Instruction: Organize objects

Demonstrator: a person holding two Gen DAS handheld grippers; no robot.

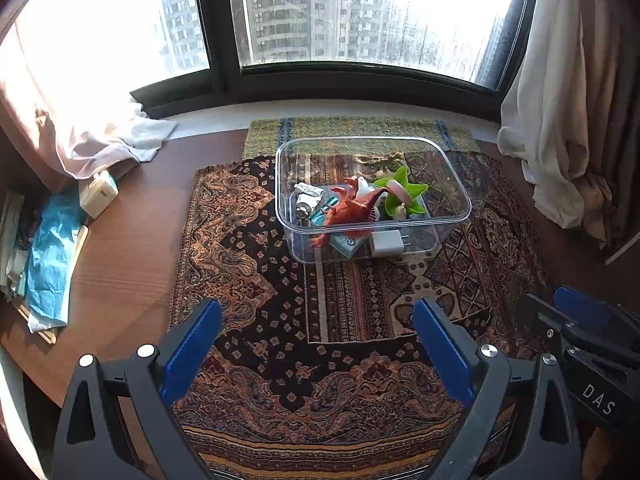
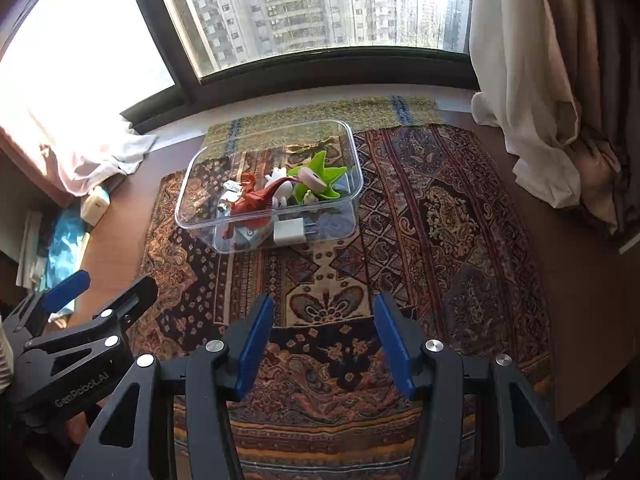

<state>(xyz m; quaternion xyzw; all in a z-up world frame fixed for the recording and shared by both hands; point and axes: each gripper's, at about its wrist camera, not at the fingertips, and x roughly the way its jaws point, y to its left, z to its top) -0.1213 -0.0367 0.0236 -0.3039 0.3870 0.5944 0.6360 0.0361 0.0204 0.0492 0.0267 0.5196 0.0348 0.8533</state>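
- Left gripper point(image 1: 316, 344): nearest the lens, jaws wide apart, nothing between the blue fingers point(image 1: 192, 350); it hangs above the patterned rug point(image 1: 248, 280).
- Right gripper point(image 2: 324, 340): jaws apart, narrower than the left, holding nothing; positioned over the same rug, just right of the left gripper.
- Clear plastic bin point(image 1: 372, 196): upright on the rug, ahead of both grippers and well apart from them, no lid on it.
- Bin contents: red toy dinosaur point(image 1: 352, 208) lying across the middle; white charger plug point(image 1: 388, 242) against the near wall; green star-shaped toy point(image 1: 400, 192) toward the right; teal box point(image 1: 346, 245) under the dinosaur; small silver items point(image 1: 306, 200) at the left, too small to identify.
- Green woven mat point(image 1: 360, 130): beyond the bin, touching the rug's far edge, below the window point(image 1: 320, 12).
- Blue crumpled sheet point(image 1: 48, 256): on the wooden surface, far left.
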